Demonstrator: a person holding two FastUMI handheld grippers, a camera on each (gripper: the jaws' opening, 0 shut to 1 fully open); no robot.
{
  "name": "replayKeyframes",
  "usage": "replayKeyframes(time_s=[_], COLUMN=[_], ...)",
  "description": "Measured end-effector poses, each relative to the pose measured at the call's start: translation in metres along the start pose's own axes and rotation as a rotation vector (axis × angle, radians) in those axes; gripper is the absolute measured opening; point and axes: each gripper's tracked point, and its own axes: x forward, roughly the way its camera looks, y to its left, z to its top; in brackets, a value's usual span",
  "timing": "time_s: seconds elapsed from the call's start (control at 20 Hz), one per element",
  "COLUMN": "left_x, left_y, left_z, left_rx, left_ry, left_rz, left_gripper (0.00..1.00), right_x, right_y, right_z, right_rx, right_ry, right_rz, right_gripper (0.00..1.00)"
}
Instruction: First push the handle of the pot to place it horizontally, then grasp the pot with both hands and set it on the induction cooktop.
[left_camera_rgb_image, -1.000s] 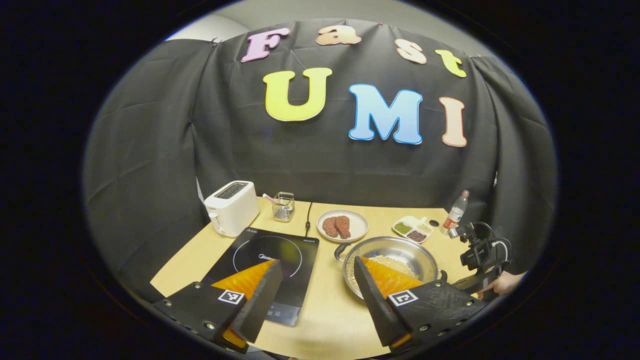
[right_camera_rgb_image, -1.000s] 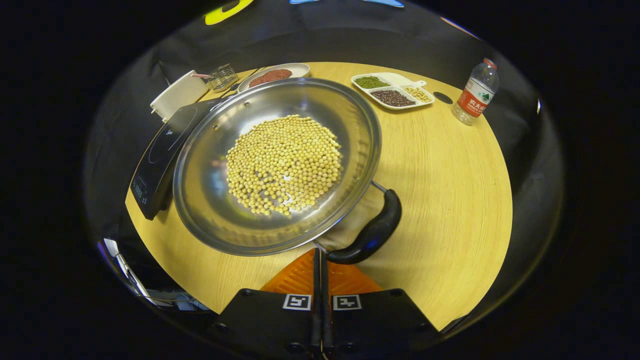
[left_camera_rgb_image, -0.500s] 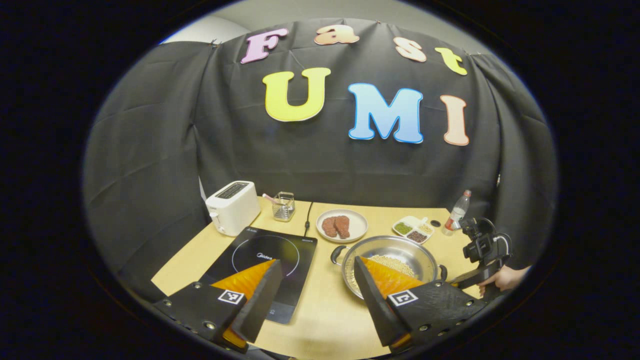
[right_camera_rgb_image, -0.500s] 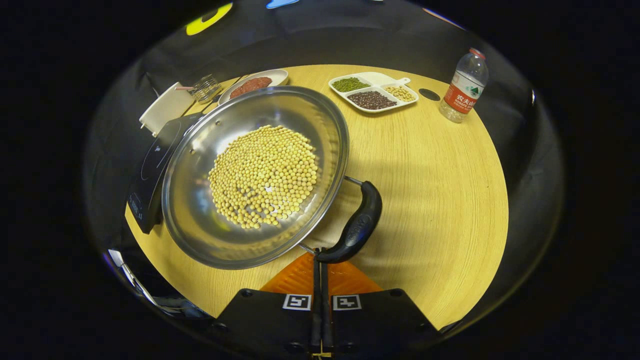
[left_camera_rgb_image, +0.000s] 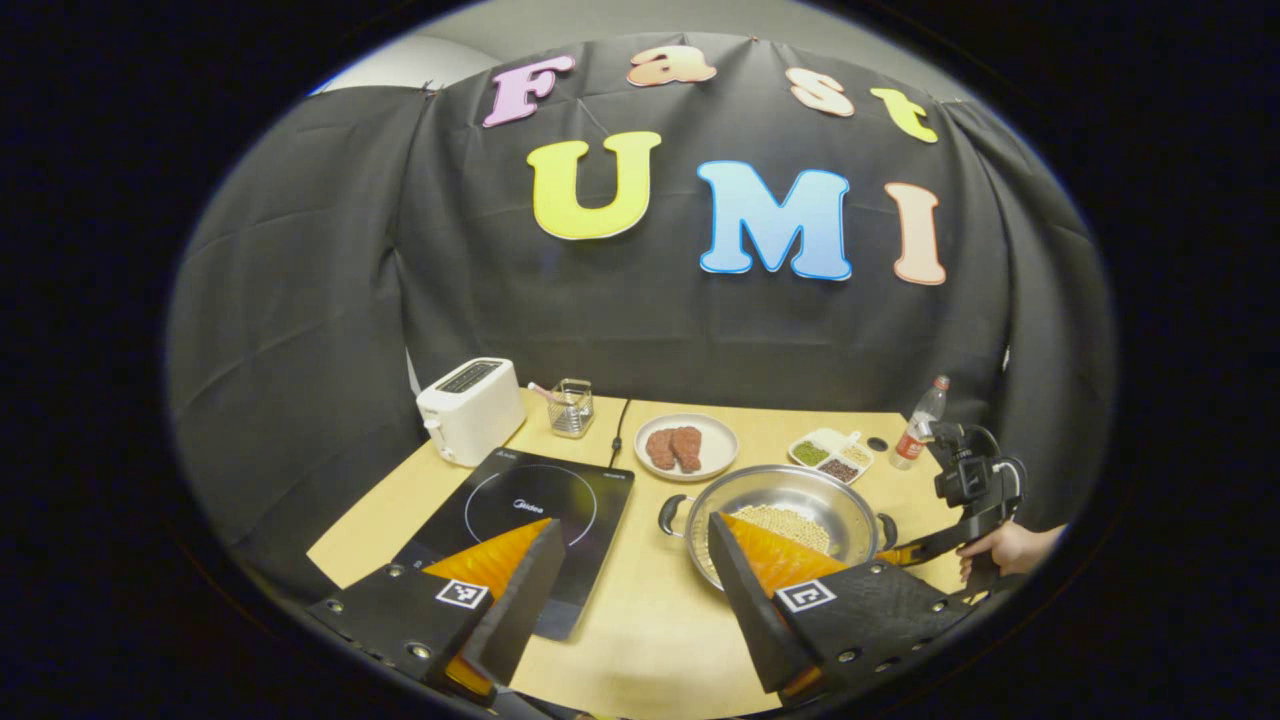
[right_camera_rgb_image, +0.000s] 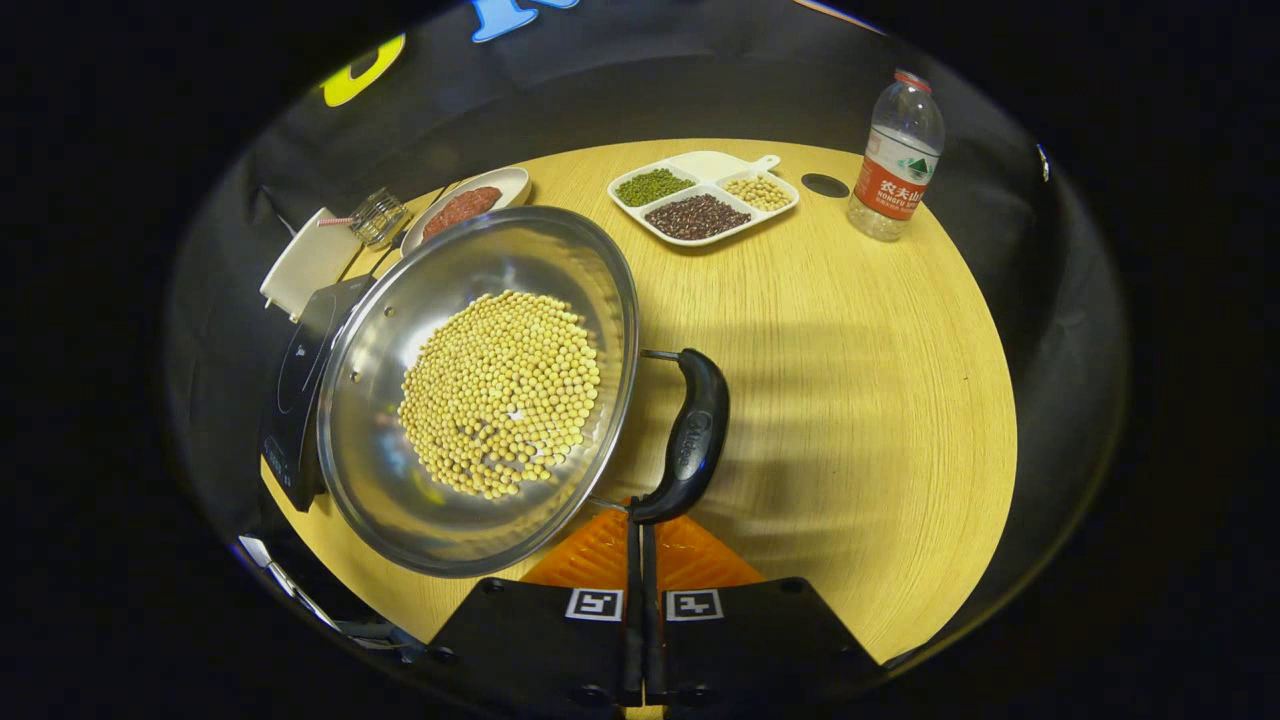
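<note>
Broadly, the wooden table (right_camera_rgb_image: 880, 400) carries everything. On it, in the right gripper view, the steel pot (right_camera_rgb_image: 380, 440) sits at nine o'clock of centre, its bowl holding a heap of pale beans (right_camera_rgb_image: 500, 390). The pot's black handle (right_camera_rgb_image: 692, 440) stands at the rim's three o'clock side and runs from twelve to six o'clock in that view. The black cooktop (right_camera_rgb_image: 290, 400) lies at nine o'clock of the pot, partly hidden behind its rim; the pot rests on the table, not on the cooktop.

In the left gripper view the cooktop (left_camera_rgb_image: 530, 520) is at nine o'clock of the pot (left_camera_rgb_image: 790, 500), with a strip of bare table between them. A white toaster (left_camera_rgb_image: 470, 408) stands at eleven o'clock of the cooktop, a small glass holder (left_camera_rgb_image: 571, 408) just beside it. A plate of brown food (left_camera_rgb_image: 686, 446) sits at twelve o'clock of the pot, a divided dish of beans (left_camera_rgb_image: 830, 456) at one o'clock, and a water bottle (left_camera_rgb_image: 918, 424) farther toward two o'clock.

The left gripper (left_camera_rgb_image: 640, 590) hangs over the near table edge with its fingers spread wide, grasping nothing. The right gripper (right_camera_rgb_image: 640, 560) has its fingers pressed flat together, empty, their tips just at the lower end of the handle. A hand (left_camera_rgb_image: 1010, 550) holds it at the pot's three o'clock side.
</note>
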Motion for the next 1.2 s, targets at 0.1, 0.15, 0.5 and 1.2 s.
replayKeyframes(time_s=[0.1, 0.15, 0.5, 1.2], left_x=[0.001, 0.000, 0.004, 0.078], left_y=[-0.005, -0.007, -0.013, 0.005], left_z=[-0.001, -0.002, -0.004, -0.023], left_rx=[-0.001, 0.000, -0.019, -0.079], left_ry=[0.005, 0.006, 0.015, 0.120], left_rz=[0.005, 0.007, 0.024, -0.220], left_gripper=[0.90, 0.92, 0.84, 0.84], right_x=[0.001, 0.002, 0.005, -0.091], right_y=[-0.003, -0.004, -0.006, -0.016], right_z=[0.005, 0.007, 0.018, 0.018], right_rx=[0.020, 0.031, 0.039, 0.200], right_ry=[-0.016, -0.021, -0.062, -0.239], right_rz=[-0.004, -0.006, 0.005, -0.088], right_gripper=[0.02, 0.02, 0.02, 0.98])
